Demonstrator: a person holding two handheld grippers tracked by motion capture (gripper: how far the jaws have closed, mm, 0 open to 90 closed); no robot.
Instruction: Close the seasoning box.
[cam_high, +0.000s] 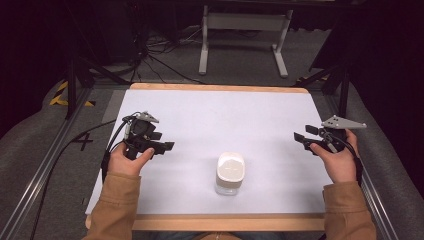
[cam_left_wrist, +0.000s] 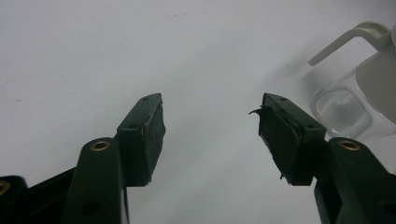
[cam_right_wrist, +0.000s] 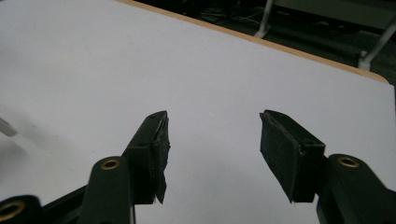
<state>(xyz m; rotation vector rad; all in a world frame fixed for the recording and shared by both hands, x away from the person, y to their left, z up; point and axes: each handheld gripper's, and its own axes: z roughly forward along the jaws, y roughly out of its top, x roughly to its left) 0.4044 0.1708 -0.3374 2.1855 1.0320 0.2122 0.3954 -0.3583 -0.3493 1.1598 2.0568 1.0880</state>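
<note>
jar (cam_high: 230, 173) between both hand-held grippers

The table (cam_high: 210, 107) lies bare between the left gripper (cam_high: 167, 146) and right gripper (cam_high: 299, 137), both with jaws spread; the only obstacle is the jar (cam_high: 230, 173), near the front edge between them; open room behind it and on either side.

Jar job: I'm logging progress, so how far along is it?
Nothing looks done: the jar stands lidded and untouched on the table. In hand: left tongs and right tongs are open and empty, either side of it. Reaching and gripping the jar remain.
</note>
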